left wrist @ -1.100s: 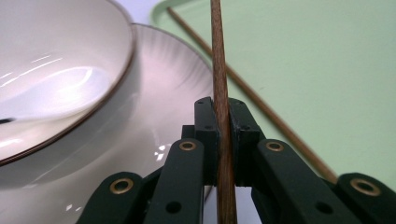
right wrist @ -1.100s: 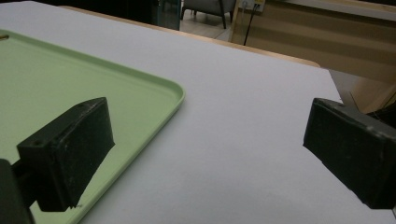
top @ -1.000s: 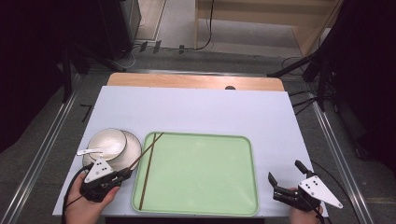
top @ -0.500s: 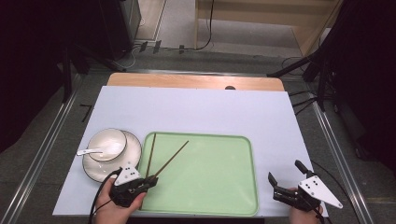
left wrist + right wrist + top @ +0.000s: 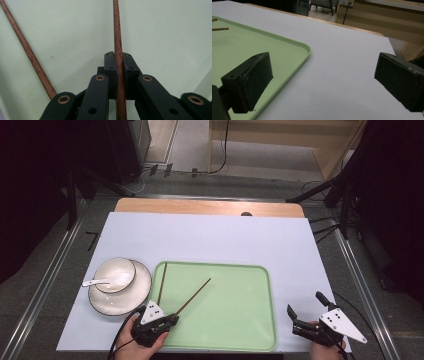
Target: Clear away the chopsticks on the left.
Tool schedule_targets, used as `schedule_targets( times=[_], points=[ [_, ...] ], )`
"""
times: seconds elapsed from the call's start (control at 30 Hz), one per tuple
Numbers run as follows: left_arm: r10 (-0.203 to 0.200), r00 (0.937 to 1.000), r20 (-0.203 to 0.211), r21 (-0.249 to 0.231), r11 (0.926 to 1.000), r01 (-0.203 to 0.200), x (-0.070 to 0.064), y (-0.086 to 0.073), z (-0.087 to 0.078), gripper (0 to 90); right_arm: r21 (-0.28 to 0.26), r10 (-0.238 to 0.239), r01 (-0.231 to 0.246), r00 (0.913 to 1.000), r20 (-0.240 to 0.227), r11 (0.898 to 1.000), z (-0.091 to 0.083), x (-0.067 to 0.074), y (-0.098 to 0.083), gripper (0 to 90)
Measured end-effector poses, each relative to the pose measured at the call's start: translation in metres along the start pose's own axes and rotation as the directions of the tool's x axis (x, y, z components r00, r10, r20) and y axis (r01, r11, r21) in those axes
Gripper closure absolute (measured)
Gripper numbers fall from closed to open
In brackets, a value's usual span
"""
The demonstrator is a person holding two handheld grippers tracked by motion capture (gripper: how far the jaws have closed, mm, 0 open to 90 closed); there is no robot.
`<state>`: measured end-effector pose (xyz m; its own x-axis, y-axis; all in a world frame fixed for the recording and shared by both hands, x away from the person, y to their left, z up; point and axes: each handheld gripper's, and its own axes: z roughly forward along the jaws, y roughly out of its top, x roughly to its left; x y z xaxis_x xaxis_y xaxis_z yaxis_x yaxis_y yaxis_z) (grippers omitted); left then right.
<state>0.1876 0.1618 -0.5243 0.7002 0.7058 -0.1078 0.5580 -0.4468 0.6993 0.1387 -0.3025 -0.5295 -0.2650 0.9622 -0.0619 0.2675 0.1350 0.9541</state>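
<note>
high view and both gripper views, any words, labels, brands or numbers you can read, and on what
None: no readable text in any of the three views.
The green tray, the bowl, the plate, the spoon and the chopsticks are plain.
The grey plate on each gripper carries only dark dots, no writing.

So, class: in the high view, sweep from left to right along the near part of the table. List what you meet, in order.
spoon → bowl on its plate → left gripper, clamping a chopstick → green tray → right gripper, open.
</note>
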Motion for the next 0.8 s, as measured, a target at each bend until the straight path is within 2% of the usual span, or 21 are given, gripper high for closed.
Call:
schedule_targets(
  times=[0.17,0.43,0.5,0.57,0.67,0.7,0.73,0.8],
  points=[
    [0.023,0.9993,-0.028,0.001,0.9997,-0.023,-0.004,0.000,0.000,84.3,0.001,0.002,-0.002,1.0000,0.001,1.000,0.000,0.000,0.000,1.6],
    [0.005,1.0000,0.003,0.005,1.0000,-0.005,-0.003,0.001,0.000,77.5,0.006,0.008,-0.008,1.0000,-0.002,1.000,0.000,0.001,0.000,1.6],
    [-0.018,0.9991,0.038,0.008,0.9998,0.018,0.001,0.002,-0.001,72.6,0.004,0.003,-0.003,1.0000,-0.001,1.000,0.000,0.000,0.000,1.6],
    [-0.025,0.9994,0.026,-0.001,0.9997,0.025,0.003,0.003,-0.003,66.5,0.001,0.002,-0.002,1.0000,0.000,1.000,0.000,0.000,0.000,1.6],
    [-0.047,0.9983,0.035,-0.035,0.9982,0.049,0.009,0.009,-0.007,68.0,0.003,0.006,-0.006,1.0000,0.004,1.000,0.000,-0.001,0.000,1.6],
    [-0.047,0.9983,0.035,-0.035,0.9982,0.049,0.009,0.009,-0.007,70.5,0.004,0.010,-0.010,0.9999,0.004,1.000,0.000,-0.001,-0.001,1.6],
    [-0.059,0.9968,0.054,-0.045,0.9971,0.061,0.012,0.015,-0.007,74.1,0.006,0.009,-0.009,1.0000,0.002,1.000,0.000,-0.001,-0.001,1.6],
    [-0.039,0.9975,0.059,-0.043,0.9982,0.041,0.010,0.022,-0.003,80.4,0.005,0.005,-0.005,1.0000,0.003,1.000,0.001,-0.001,0.000,1.6]
  ],
)
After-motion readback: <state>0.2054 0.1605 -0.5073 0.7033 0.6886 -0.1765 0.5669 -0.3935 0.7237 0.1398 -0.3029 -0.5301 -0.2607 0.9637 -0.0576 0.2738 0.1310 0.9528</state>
